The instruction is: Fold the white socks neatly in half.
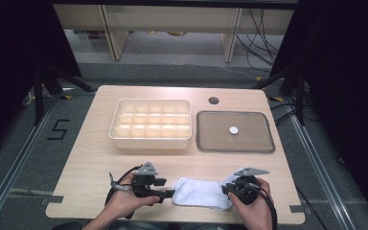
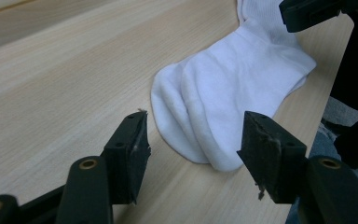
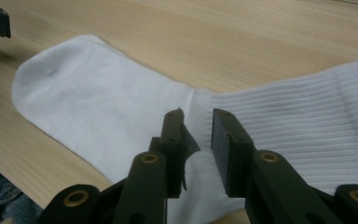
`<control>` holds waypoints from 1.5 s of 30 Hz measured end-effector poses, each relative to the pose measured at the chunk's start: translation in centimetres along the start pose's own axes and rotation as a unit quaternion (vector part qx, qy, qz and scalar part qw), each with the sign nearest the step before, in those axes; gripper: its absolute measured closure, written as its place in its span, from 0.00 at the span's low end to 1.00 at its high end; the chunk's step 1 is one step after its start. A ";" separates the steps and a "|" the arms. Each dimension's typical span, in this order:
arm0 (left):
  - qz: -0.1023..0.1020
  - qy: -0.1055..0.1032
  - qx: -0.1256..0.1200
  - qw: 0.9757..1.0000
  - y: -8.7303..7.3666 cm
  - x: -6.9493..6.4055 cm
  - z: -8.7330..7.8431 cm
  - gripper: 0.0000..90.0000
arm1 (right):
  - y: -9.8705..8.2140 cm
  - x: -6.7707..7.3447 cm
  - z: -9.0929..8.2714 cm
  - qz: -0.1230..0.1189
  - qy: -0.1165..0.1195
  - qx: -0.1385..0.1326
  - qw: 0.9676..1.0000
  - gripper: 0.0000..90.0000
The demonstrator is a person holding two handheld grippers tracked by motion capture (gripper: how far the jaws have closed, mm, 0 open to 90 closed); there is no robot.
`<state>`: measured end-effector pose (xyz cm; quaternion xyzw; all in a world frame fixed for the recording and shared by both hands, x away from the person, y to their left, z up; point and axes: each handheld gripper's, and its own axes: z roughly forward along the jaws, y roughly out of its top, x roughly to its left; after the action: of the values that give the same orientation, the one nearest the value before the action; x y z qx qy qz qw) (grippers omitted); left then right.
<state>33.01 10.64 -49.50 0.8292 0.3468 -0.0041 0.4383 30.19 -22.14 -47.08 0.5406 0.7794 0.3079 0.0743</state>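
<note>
You're basically at the start here, I'd say. The white socks (image 1: 202, 192) lie flat at the near edge of the worktop (image 1: 96, 158), stacked as a pair going by the two toe ends in the left gripper view, not folded or rolled yet. Your left gripper (image 2: 193, 144) is spread wide just short of the toe end, touching nothing. Your right gripper (image 3: 196, 135) sits over the ribbed cuff with its jaws close together, but I can't tell if they're pinching fabric. Further back, the cream divided box (image 1: 150, 124) has all compartments empty, so stowing is still ahead. The grey tray (image 1: 234, 131) beside it holds one small white disc (image 1: 233, 130).
</note>
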 end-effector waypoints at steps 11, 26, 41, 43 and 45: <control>-0.028 -0.002 0.022 0.999 1.0 0.1 1.4 0.49 | 1.0 -0.1 0.1 0.000 0.014 0.024 1.000 0.90; -0.034 0.010 0.052 0.998 2.0 -0.4 3.0 0.53 | 1.1 -0.3 -0.4 0.000 0.015 0.028 0.999 0.90; 0.014 0.019 0.076 0.997 1.7 -0.1 3.8 0.87 | 1.2 0.1 0.1 -0.010 0.021 0.030 0.999 0.89; 0.012 0.018 0.073 0.997 1.7 -0.1 3.9 0.89 | 1.3 0.2 0.2 -0.007 0.021 0.031 0.999 0.89; 0.011 0.018 0.071 0.997 1.6 -0.1 3.8 0.90 | 1.3 0.3 0.3 -0.005 0.025 0.026 0.999 0.89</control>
<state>34.97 7.15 -50.66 0.8620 0.3443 -0.0089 0.3718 31.23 -21.43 -46.50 0.5307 0.7914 0.3004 0.0424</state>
